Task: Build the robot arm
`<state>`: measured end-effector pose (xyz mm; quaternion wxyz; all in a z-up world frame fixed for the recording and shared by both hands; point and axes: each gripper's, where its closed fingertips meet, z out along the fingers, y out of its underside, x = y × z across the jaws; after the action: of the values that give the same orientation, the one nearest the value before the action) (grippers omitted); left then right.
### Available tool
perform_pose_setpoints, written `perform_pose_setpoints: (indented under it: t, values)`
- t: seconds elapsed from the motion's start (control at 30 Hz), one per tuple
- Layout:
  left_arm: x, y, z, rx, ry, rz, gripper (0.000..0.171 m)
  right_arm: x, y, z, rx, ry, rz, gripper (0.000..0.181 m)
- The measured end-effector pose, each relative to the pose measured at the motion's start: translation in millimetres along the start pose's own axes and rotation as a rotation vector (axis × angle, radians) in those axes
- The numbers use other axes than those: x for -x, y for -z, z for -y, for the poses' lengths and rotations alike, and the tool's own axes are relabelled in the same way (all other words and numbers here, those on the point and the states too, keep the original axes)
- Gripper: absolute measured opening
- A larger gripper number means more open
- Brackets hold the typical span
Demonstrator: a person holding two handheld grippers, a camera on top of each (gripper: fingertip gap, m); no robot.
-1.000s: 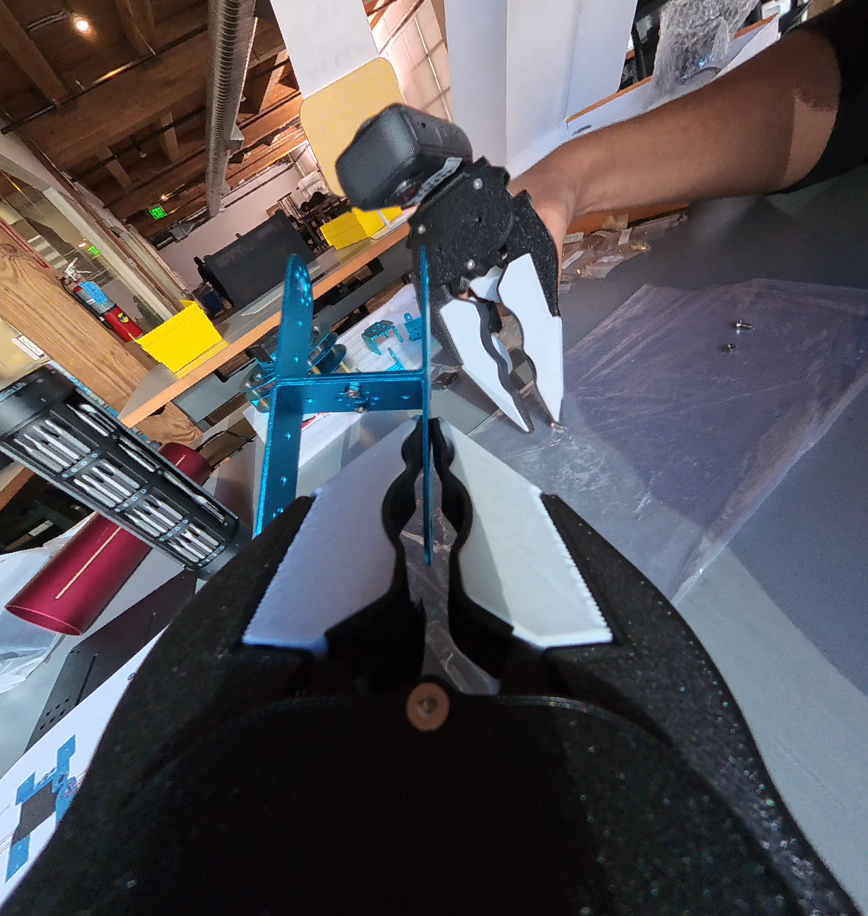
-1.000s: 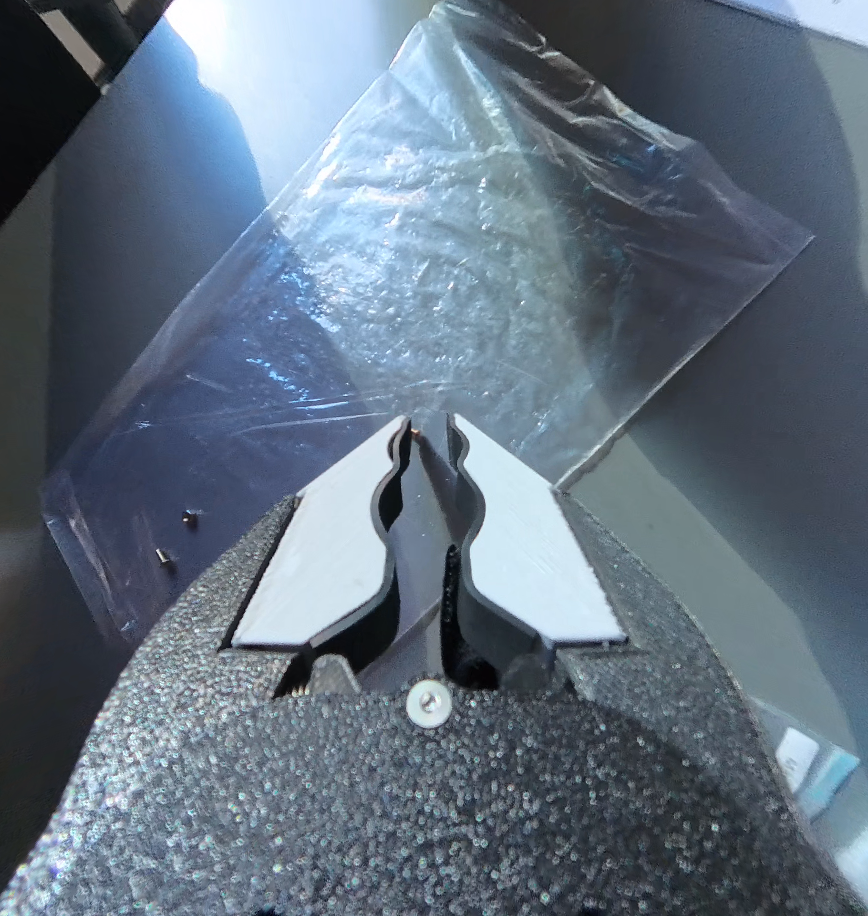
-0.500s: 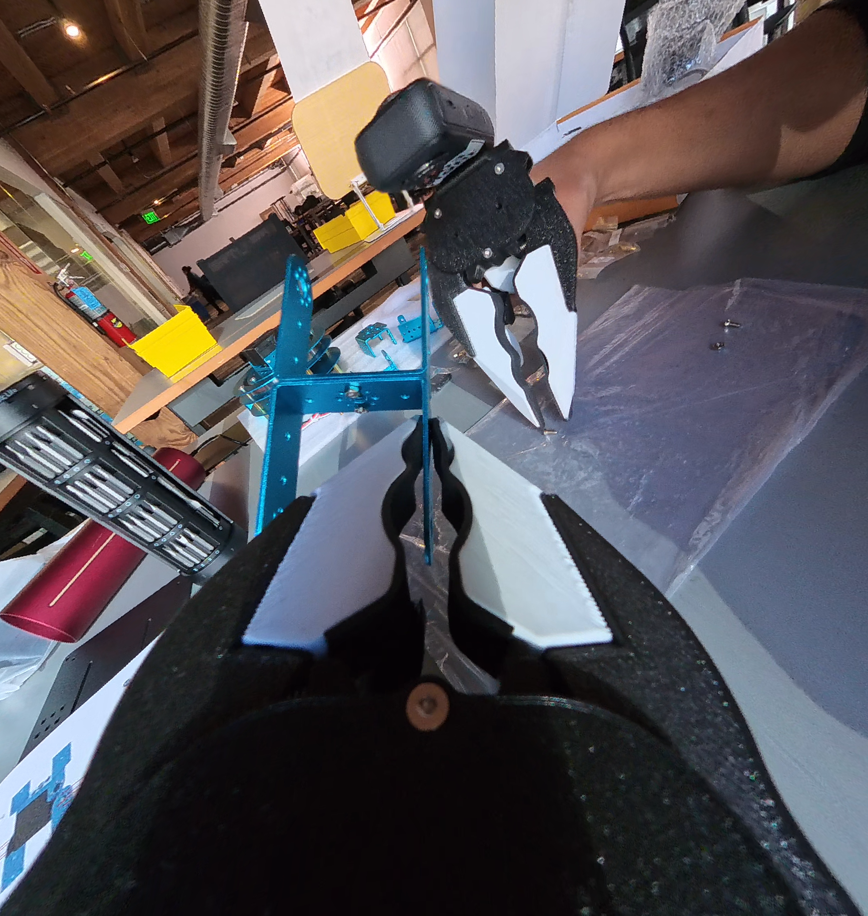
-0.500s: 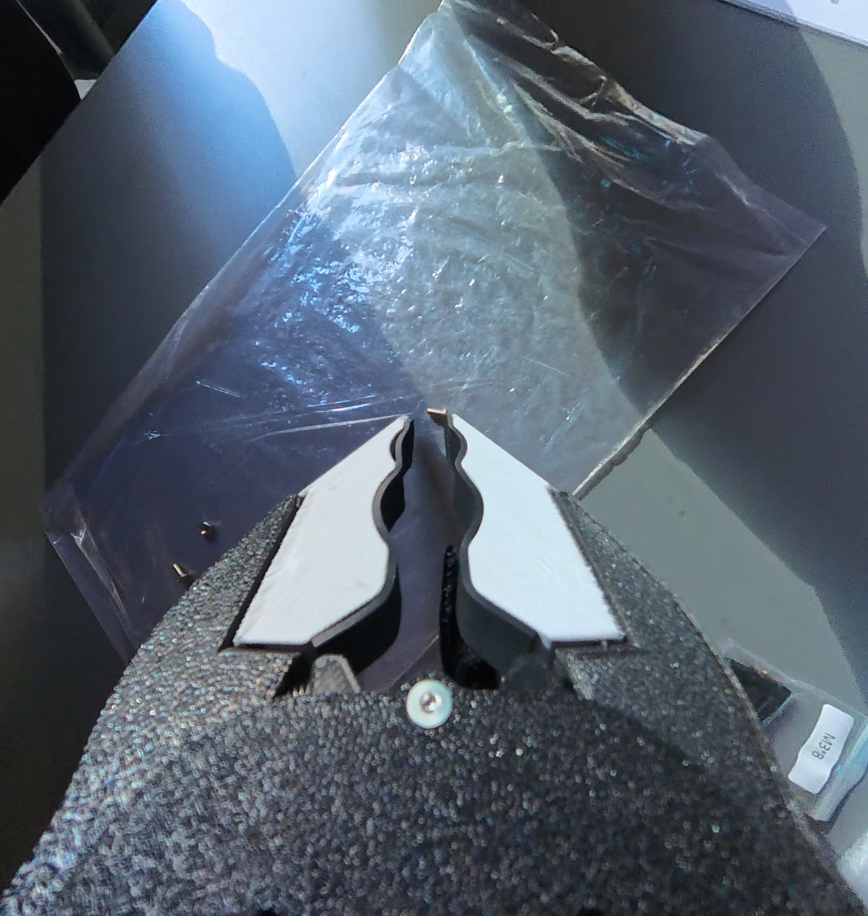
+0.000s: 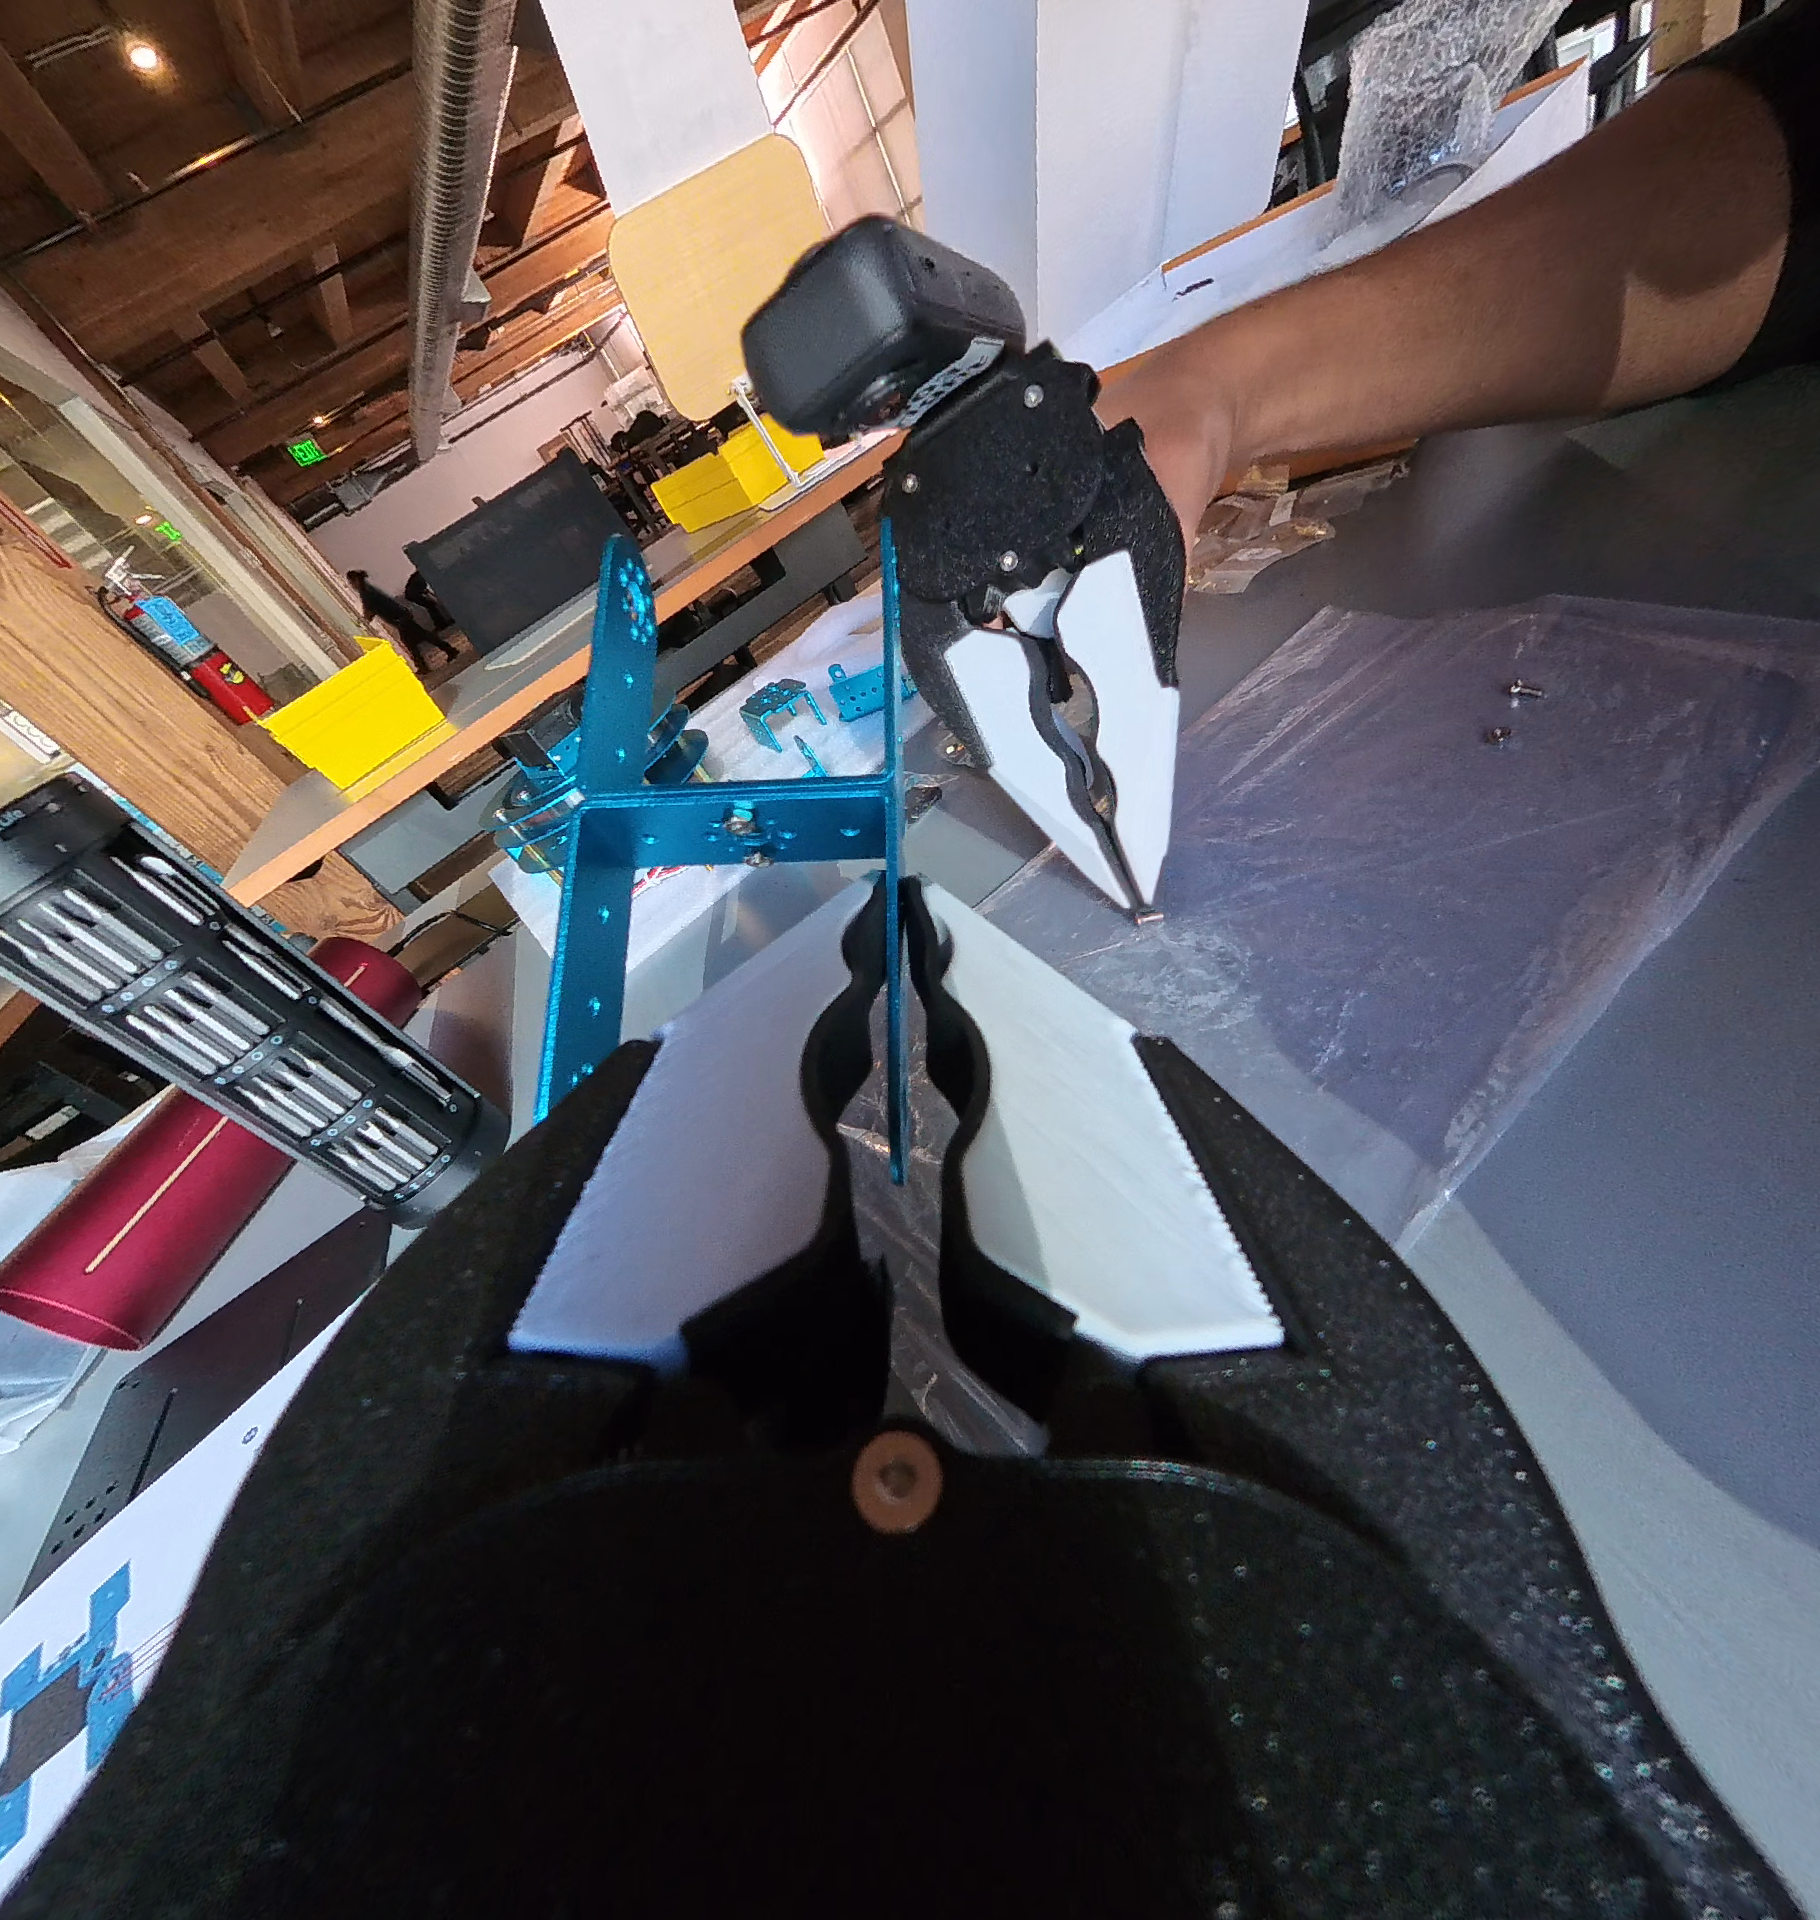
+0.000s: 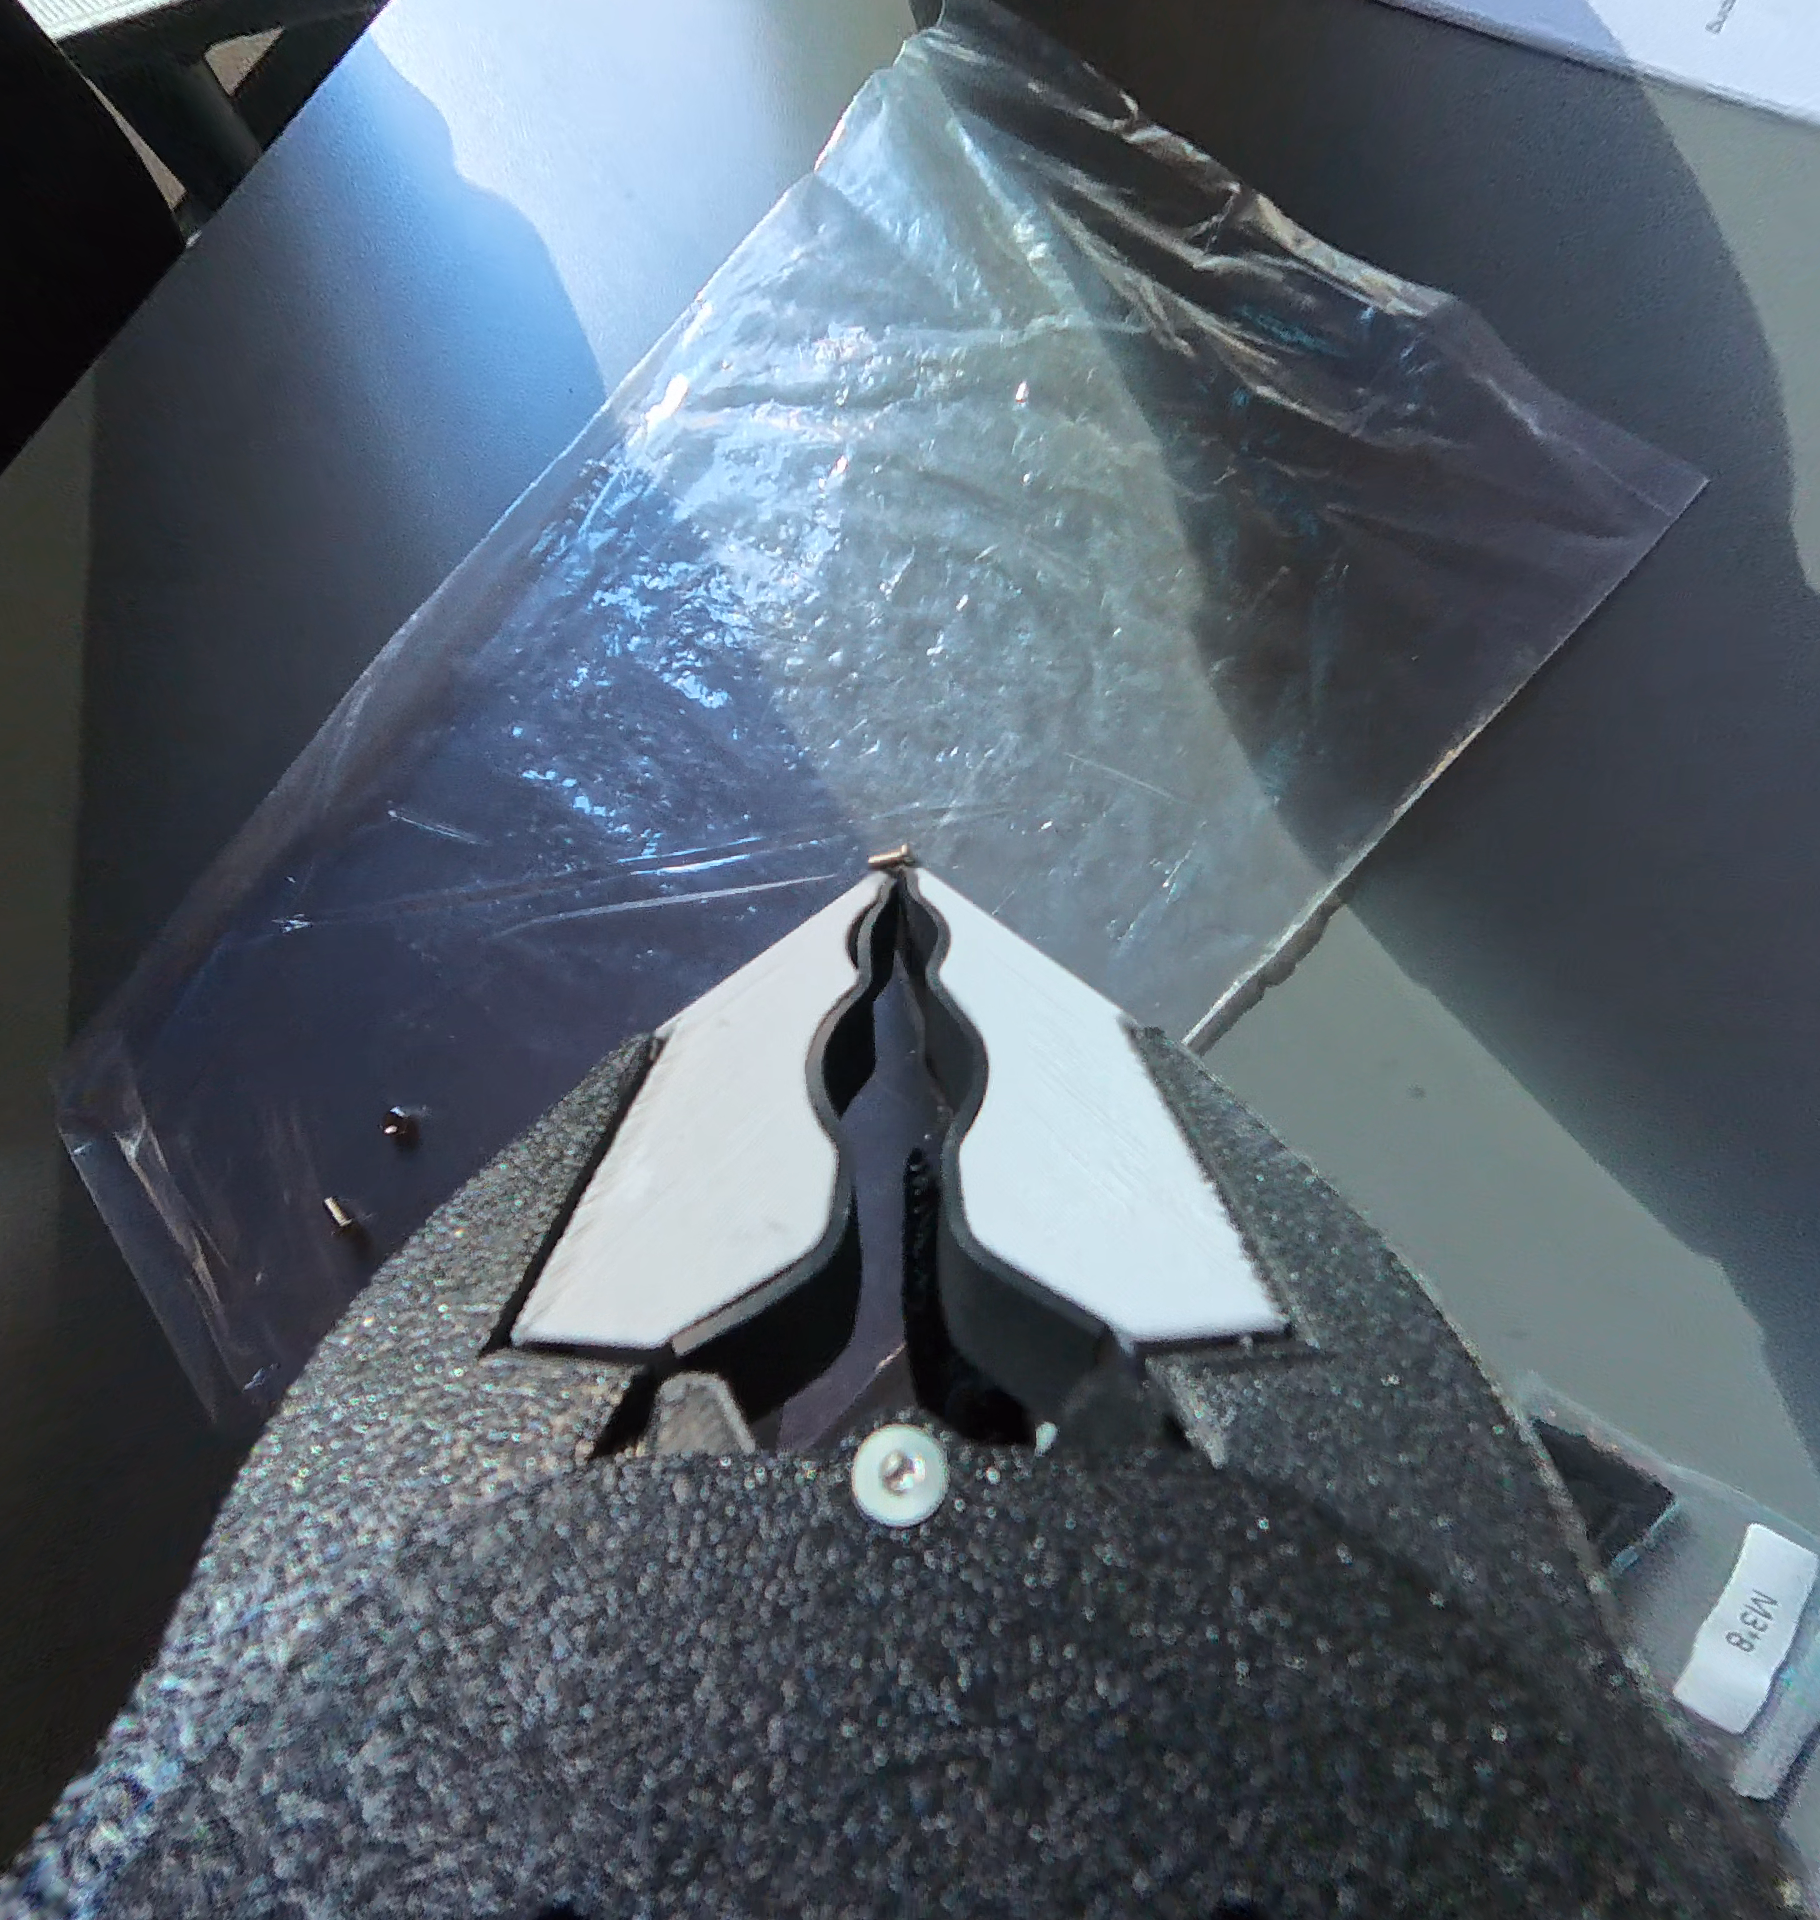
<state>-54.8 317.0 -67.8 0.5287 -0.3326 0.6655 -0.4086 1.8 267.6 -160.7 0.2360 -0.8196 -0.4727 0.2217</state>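
Note:
My left gripper (image 5: pixel 893 894) is shut on the edge of a blue metal H-shaped bracket (image 5: pixel 740 831) and holds it upright above the table. My right gripper (image 6: pixel 893 881) is shut, and a small screw (image 6: pixel 892 856) sits pinched at its very tips, over a clear plastic bag (image 6: pixel 989 582). In the left wrist view the right gripper (image 5: pixel 1134 899) points down just right of the bracket, with the screw (image 5: pixel 1147 914) at its tips touching the bag (image 5: pixel 1457 883). A person's arm (image 5: pixel 1457 312) holds that gripper.
Two more small screws (image 6: pixel 399 1122) lie on the bag's near left corner. A black bit holder (image 5: pixel 210 1018), a red cylinder (image 5: pixel 158 1216) and a printed sheet (image 5: pixel 54 1662) lie left. Small blue brackets (image 5: pixel 781 707) sit behind. A small labelled bag (image 6: pixel 1737 1662) lies right. The tips of one gripper are about 12 cm away from the tips of the other.
The right gripper's fingers closed from a narrow gap onto the small screw and shifted slightly right. The left gripper still holds the blue bracket in place.

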Motion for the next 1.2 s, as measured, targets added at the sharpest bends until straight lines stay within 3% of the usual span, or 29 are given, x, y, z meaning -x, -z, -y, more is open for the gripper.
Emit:
perform_pose_setpoints:
  t: [0.33,0.9,1.0,1.2]
  values:
    - [-3,-2,-1,0.006,-0.007,-0.008,0.001,-4,-2,12,-0.071,-0.032,0.004,0.004]
    - [-2,0,0,0.006,-0.01,-0.008,0.001,-2,11,1,-0.055,-0.031,0.033,0.001]
    - [-3,0,-1,0.008,-0.014,-0.01,0.001,-10,14,-12,0.017,-0.02,-0.015,0.006]
    - [-3,0,-1,0.011,-0.016,-0.014,0.001,-7,12,-11,-0.015,-0.034,0.019,0.006]
